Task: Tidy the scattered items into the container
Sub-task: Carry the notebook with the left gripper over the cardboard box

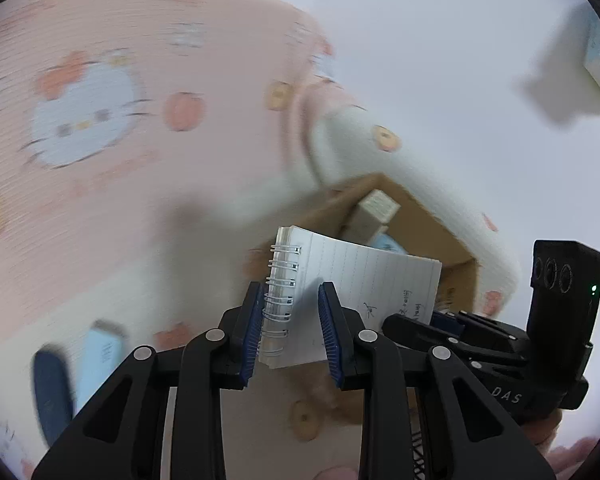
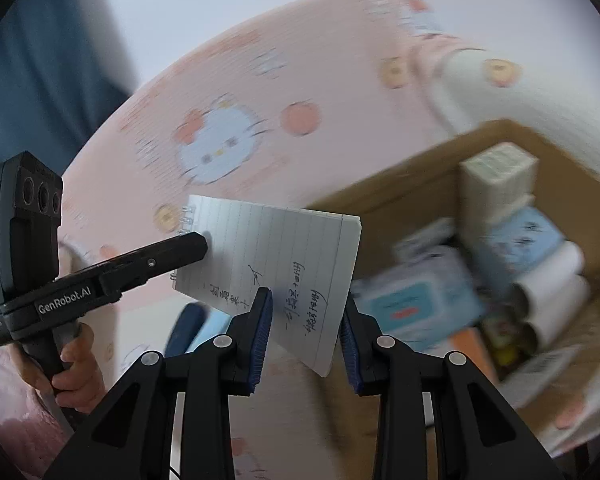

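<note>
Notebook (image 2: 272, 264), spiral-bound, lined pg w/ handwritten ink notes too small to read, held in air by both grippers: left gripper (image 1: 292, 320) clamps spiral edge, right gripper (image 2: 306, 334) the pg's lower edge. "GenRobot.AI" printed on left unit. Cardboard box (image 2: 400, 196) at 3 o'clock, packed w/ packets. Pink cat-print bedding (image 2: 300, 92) underneath; pale wall behind.
</note>
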